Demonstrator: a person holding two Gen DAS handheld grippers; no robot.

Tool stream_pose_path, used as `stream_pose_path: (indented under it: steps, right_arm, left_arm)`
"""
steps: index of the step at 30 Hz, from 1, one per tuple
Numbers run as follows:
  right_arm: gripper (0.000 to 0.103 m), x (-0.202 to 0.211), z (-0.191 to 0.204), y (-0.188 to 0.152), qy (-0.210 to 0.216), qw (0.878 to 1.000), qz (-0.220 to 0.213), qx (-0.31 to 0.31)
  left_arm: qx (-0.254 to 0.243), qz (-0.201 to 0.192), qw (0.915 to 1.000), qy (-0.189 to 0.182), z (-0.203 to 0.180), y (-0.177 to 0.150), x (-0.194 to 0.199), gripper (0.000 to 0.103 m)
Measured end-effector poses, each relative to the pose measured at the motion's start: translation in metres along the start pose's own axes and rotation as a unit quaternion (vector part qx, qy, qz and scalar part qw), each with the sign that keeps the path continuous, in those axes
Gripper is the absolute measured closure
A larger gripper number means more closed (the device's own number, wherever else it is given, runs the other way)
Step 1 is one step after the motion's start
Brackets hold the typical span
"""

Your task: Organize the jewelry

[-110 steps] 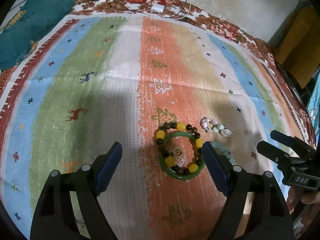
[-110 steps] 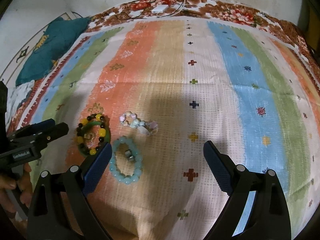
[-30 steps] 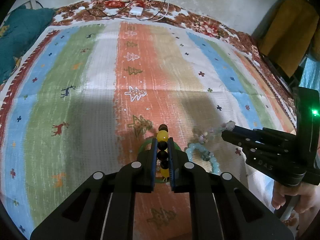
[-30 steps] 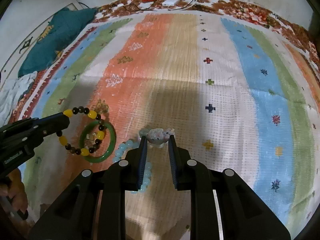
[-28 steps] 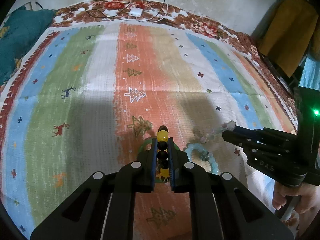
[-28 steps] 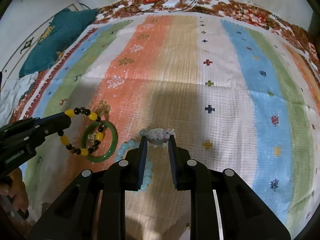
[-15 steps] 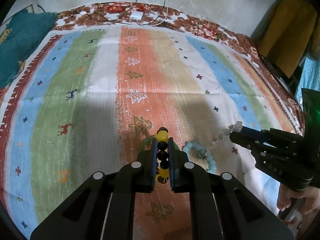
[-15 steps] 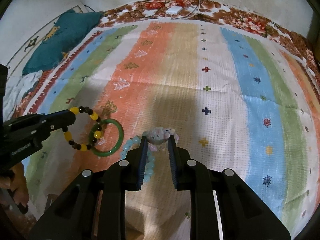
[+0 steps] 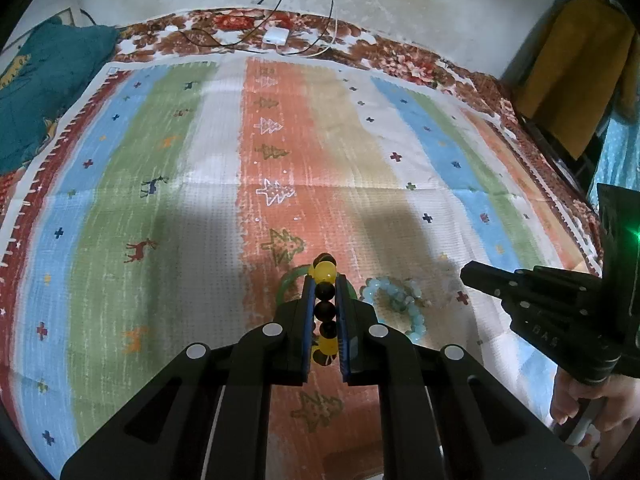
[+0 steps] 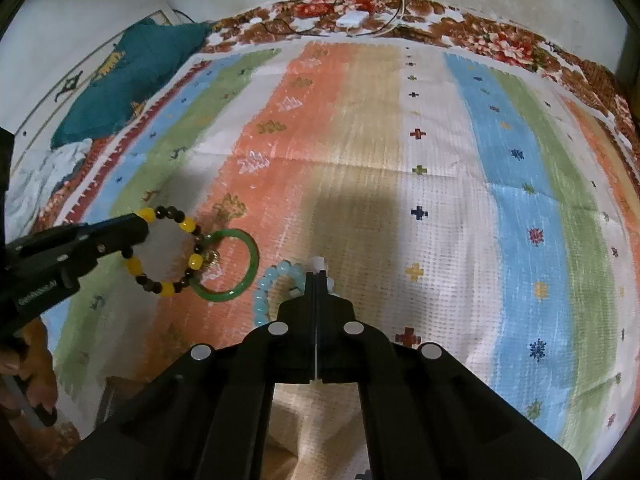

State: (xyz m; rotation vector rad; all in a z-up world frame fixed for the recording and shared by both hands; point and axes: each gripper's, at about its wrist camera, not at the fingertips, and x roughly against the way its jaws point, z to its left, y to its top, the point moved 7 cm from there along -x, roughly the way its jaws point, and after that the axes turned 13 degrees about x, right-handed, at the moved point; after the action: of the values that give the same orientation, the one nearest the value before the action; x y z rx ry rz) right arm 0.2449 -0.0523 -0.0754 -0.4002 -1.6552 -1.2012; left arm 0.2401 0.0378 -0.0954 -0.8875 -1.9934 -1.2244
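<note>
Left wrist view: the left gripper [image 9: 325, 280] stays clamped on the yellow-and-black bracelet [image 9: 324, 310], its blue-lined fingers pressing a row of glossy round beads, as they did a second ago; the bracelet is lifted clear of the green bangle [image 9: 286, 284], a smooth, hard ring lying flat on the striped cloth [image 9: 200, 200]; just right of the bangle lies the pale blue bracelet [image 9: 376, 284], a loop of translucent beads; further right of the bangle, the right gripper [image 9: 466, 274] shows a bare black tip, where half a second ago a pale bead stood out.

Right wrist view: the right gripper's fingers have come fully together, where a second ago they pinched a knobbly pink-and-white bracelet; only a small white bit [image 10: 318, 261] shows at the tip, right of the bangle and over the blue loop; whether that bracelet hangs by its cord or has slipped away cannot be told; if lost, the pick needs repeating before sorting goes on. The woven cloth is soft and creased.
</note>
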Motion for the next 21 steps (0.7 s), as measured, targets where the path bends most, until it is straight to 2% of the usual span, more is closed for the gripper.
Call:
stream_pose_path:
  steps: [7,12,14,16,18,21]
  right_arm:
    - [0.102,0.017,0.006,0.003,0.005,1.0,-0.015,0.001]
    - [0.102,0.0,0.003,-0.006,0.005,1.0,0.021,-0.001]
    - [0.102,-0.009,0.002,-0.011,0.018,0.999,0.036,-0.005]
    - [0.096,-0.013,0.002,-0.014,0.023,0.999,0.045,-0.007]
    - [0.067,-0.017,0.002,-0.016,0.027,0.998,0.051,-0.008]
    - [0.066,-0.019,0.005,-0.018,0.027,0.998,0.053,-0.004]
  left_arm:
    - [-0.001,-0.006,1.0,-0.005,-0.004,-0.002,0.01,0.094]
    - [0.001,0.001,1.0,0.0,-0.002,-0.004,0.005,0.094]
    - [-0.001,0.002,1.0,0.0,-0.002,-0.005,0.005,0.094]
    - [0.0,0.003,1.0,-0.001,-0.002,-0.005,0.004,0.094]
    - [0.001,0.005,1.0,0.0,-0.002,-0.005,0.003,0.094]
    - [0.001,0.008,1.0,0.001,-0.002,-0.006,0.001,0.094]
